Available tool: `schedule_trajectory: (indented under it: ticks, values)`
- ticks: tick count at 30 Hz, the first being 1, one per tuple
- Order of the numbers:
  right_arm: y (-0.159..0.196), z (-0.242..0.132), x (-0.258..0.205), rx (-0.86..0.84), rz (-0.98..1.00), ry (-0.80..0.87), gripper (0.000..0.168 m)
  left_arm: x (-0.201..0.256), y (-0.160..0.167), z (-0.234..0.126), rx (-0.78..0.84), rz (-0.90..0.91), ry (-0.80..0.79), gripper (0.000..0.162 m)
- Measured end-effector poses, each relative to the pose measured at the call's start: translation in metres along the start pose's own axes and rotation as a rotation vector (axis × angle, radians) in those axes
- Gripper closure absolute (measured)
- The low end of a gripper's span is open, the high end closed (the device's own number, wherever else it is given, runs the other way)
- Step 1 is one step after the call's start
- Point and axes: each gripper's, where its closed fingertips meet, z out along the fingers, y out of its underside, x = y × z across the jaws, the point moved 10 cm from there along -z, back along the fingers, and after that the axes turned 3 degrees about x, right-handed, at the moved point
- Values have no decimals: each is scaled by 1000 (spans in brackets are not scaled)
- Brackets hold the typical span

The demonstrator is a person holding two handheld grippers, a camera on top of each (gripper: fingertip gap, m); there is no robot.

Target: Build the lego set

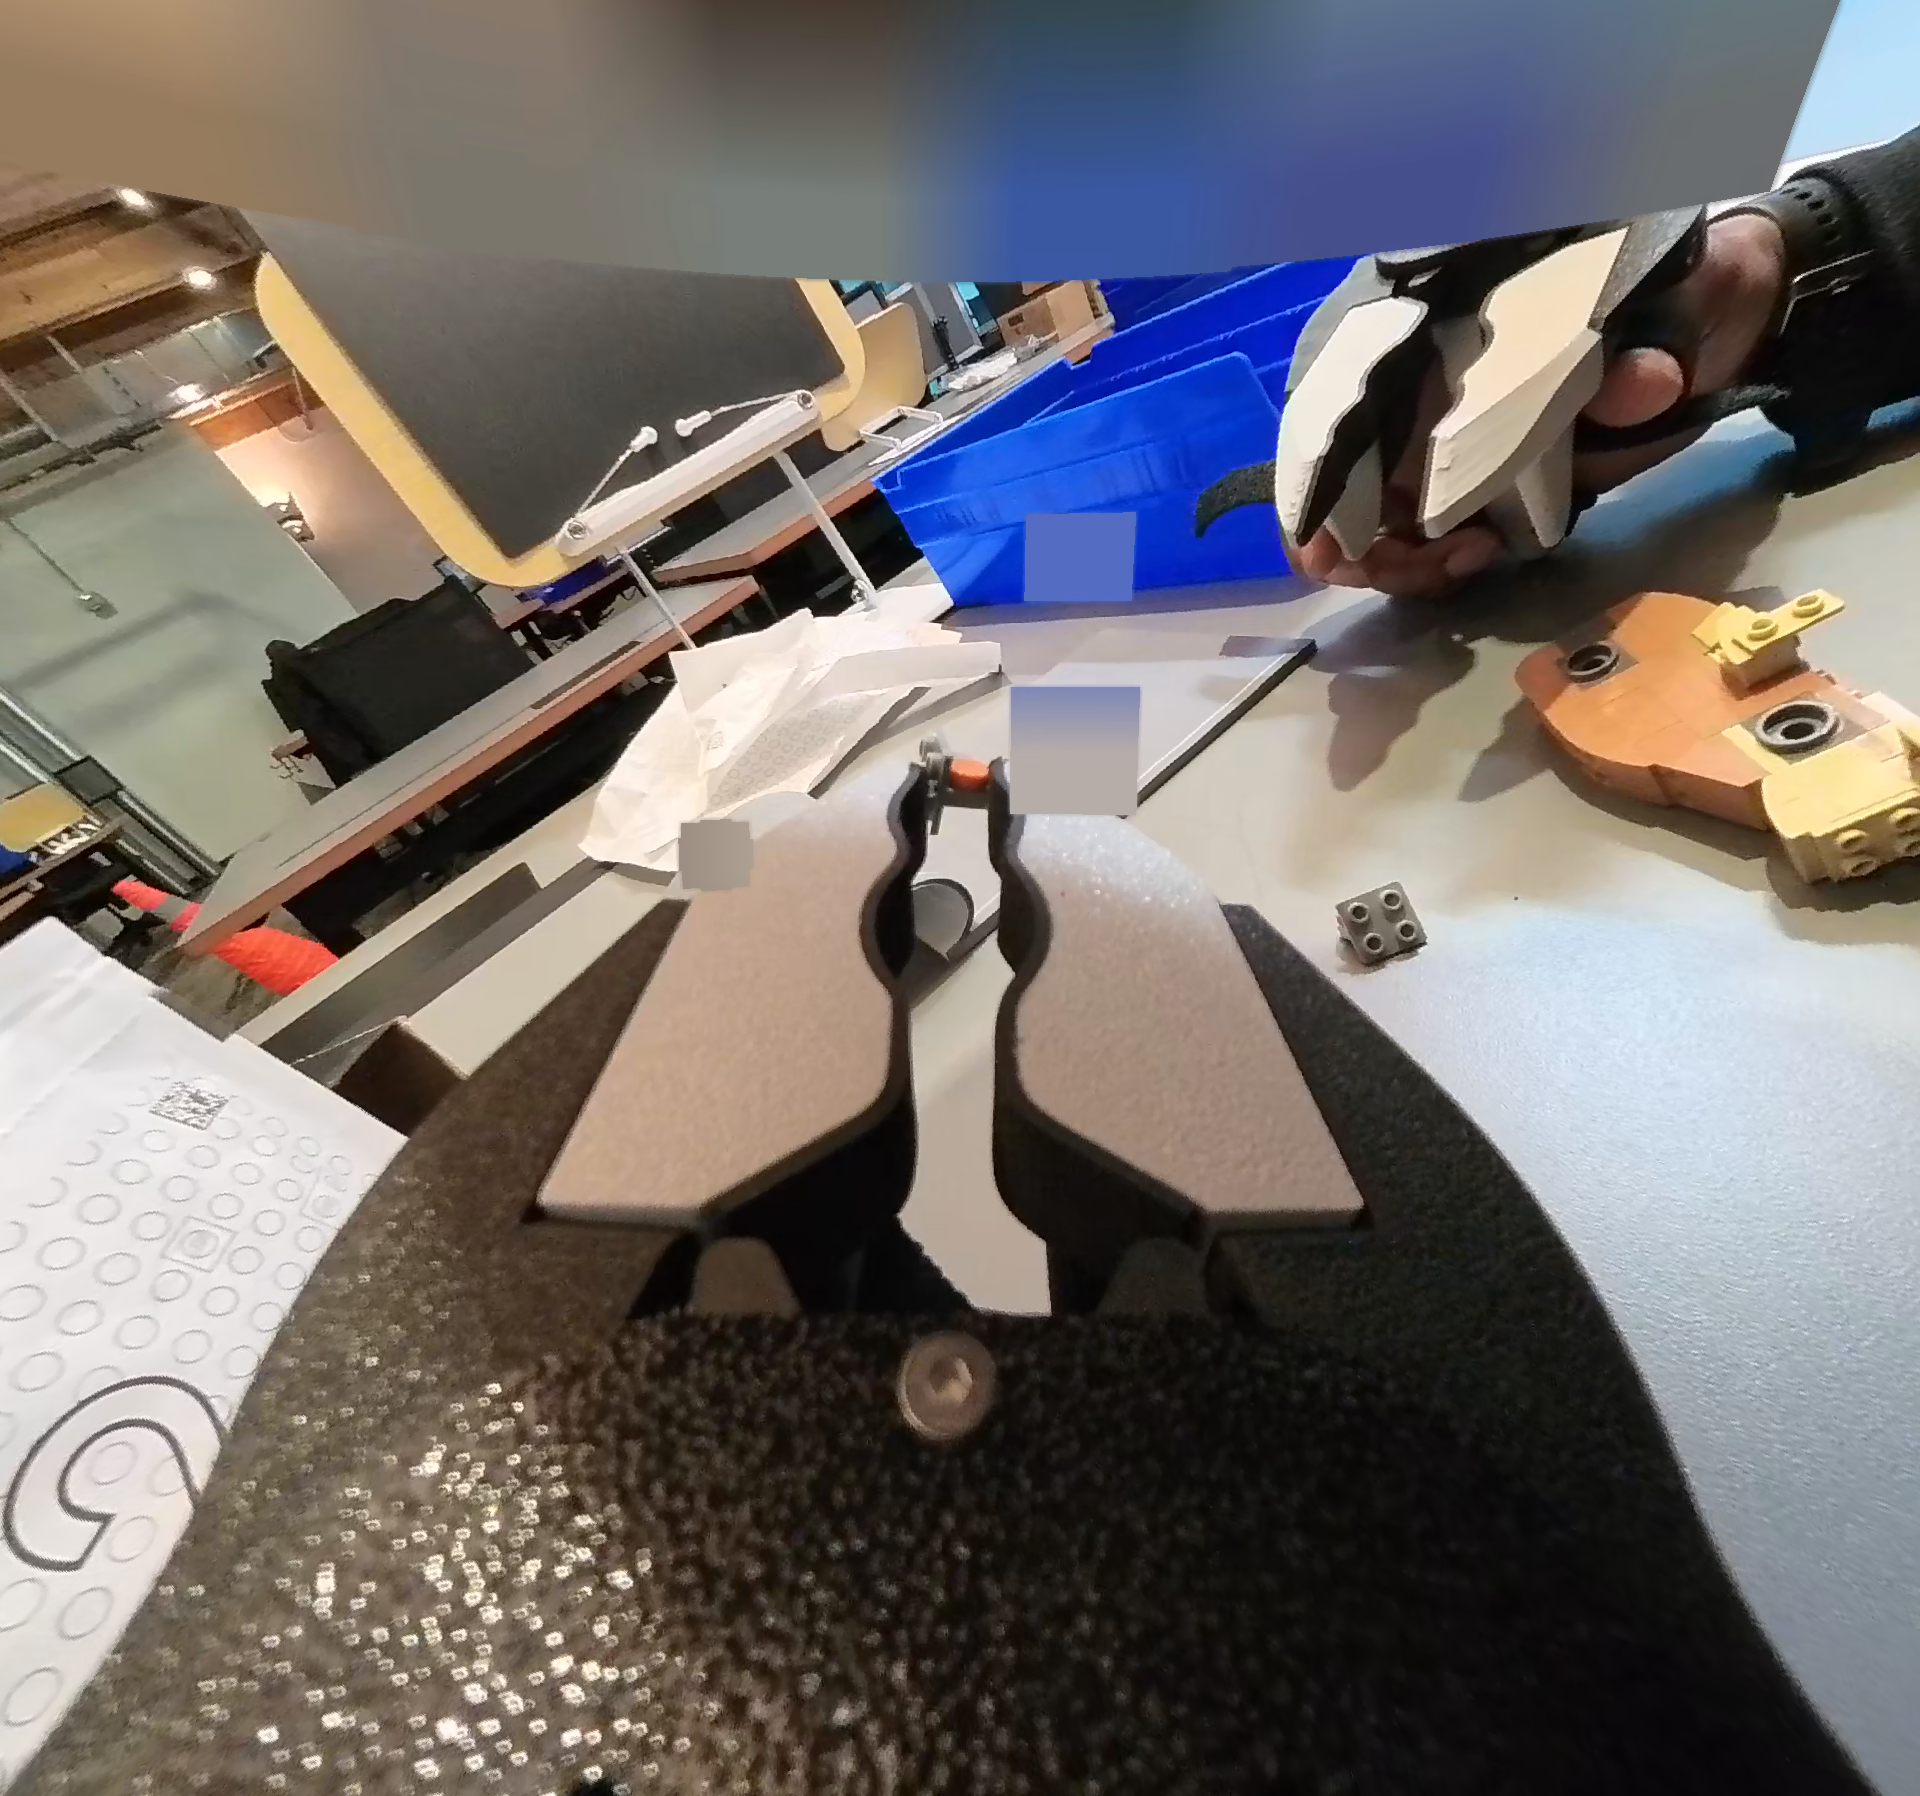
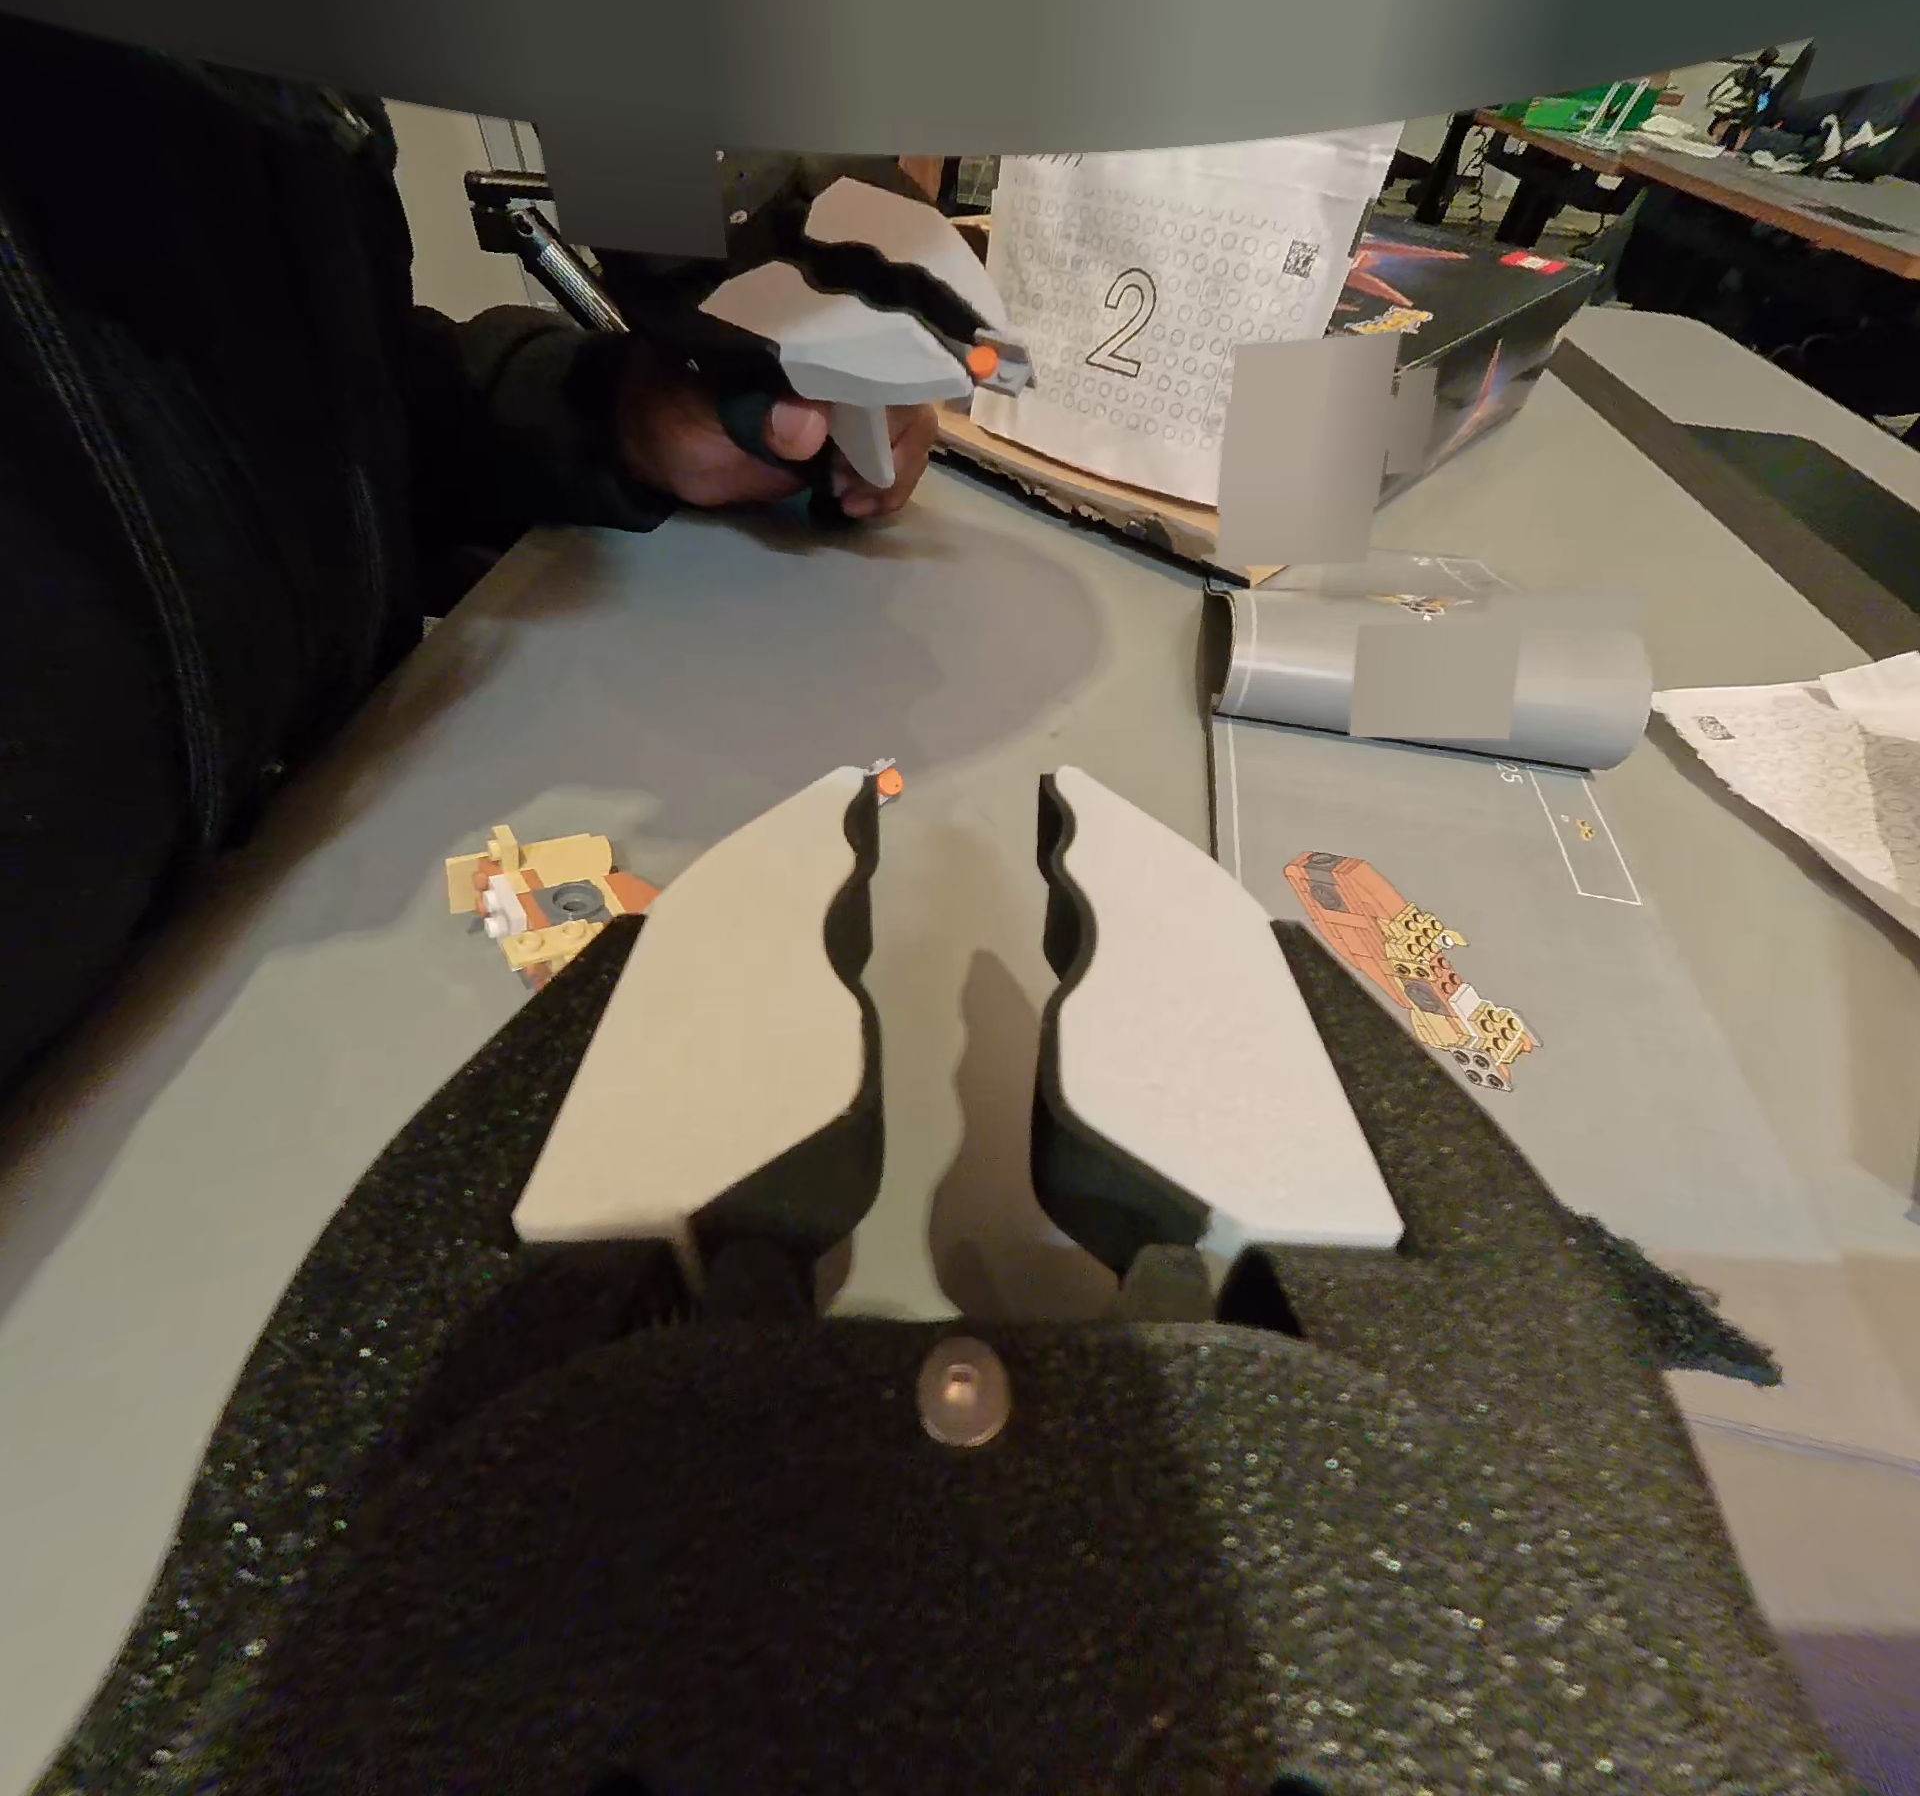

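Up at the tips of the left gripper (image 1: 954, 782), the fingers are closed down on a small grey piece with an orange stud (image 1: 957, 778), pinched at the very end and lifted clear of the table (image 1: 1558, 1175). In the right wrist view this same gripper shows at 11 o'clock, and the piece again juts from its tips.

The right gripper (image 2: 958, 790) is parted with a clear gap and nothing between its fingers; another tiny grey-and-orange piece (image 2: 885, 780) sits just off its left fingertip, and I cannot tell if they touch.

The partly built brown and tan model (image 1: 1714, 738) lies on the table at 3 o'clock in the left wrist view, with a loose grey four-stud plate (image 1: 1380, 927) near it toward 4 o'clock. The open instruction booklet (image 2: 1455, 915) lies at 3 o'clock of the right gripper, a numbered white bag (image 2: 1153, 312) at 12 o'clock.
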Motion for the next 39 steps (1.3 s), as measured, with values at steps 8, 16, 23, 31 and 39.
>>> schedule_trajectory:
  ticks: [8,16,23,31,39]
  values:
    - [0,0,0,1,2,-2,139,0,0,0,-1,2,-1,152]
    - [0,-1,0,2,3,-4,139,0,0,0,-2,5,-2,152]
    - [0,-1,0,3,5,-6,139,0,0,0,-3,6,-3,152]
    - [0,0,0,-8,4,-9,138,0,0,0,-4,9,-6,152]
    - [2,7,-14,-72,-136,26,136,5,-1,-1,-7,67,-21,152]
